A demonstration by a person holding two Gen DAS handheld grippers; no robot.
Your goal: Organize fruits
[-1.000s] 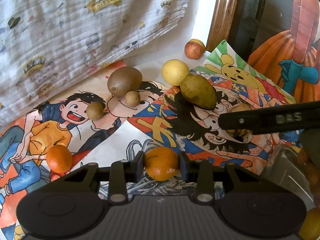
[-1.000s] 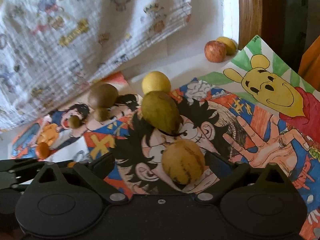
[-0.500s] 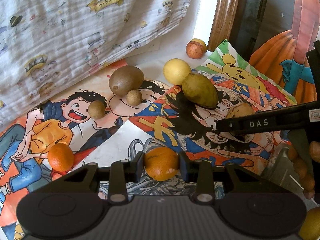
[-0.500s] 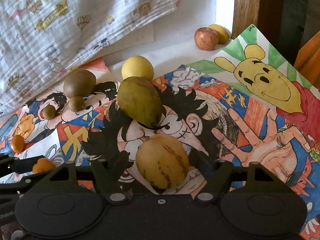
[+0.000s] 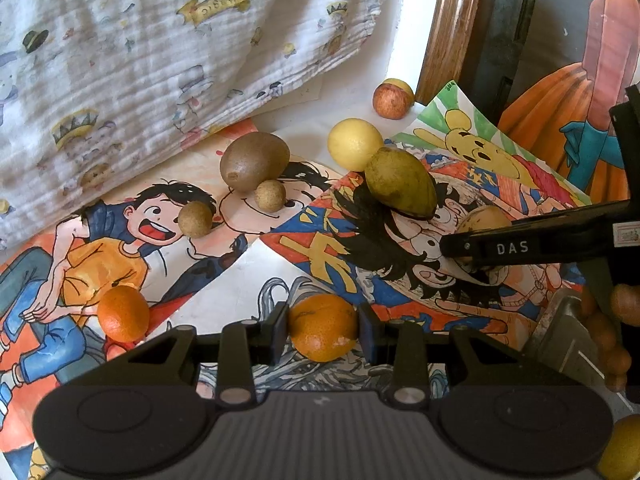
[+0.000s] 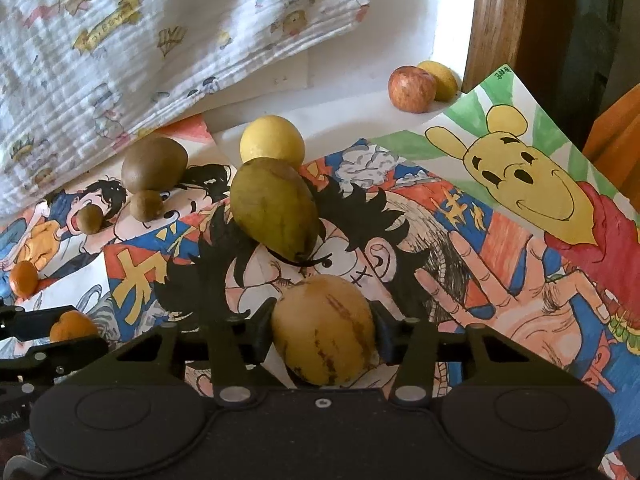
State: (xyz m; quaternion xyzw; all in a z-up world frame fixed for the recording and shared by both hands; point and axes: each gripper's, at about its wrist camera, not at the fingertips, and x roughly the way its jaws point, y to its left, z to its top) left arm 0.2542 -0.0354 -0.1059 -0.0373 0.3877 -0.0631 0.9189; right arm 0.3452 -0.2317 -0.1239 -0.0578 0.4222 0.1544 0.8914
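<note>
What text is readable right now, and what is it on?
"DAS": white letters on the right gripper's finger.
Banner word on the printed cloth: upside down, unreadable.
Small sticker on the right gripper: too small.
Scribble on the bear drawing's corner: illegible.

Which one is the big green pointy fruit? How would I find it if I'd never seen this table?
Start at the cartoon poster of the black-haired boy spread over the table. On his hair lies a green mango, just in front of the round yellow fruit. It is the only olive-green, egg-shaped fruit with a pointed end; the striped tan fruit near it is paler and sits between the right gripper fingers.
</note>
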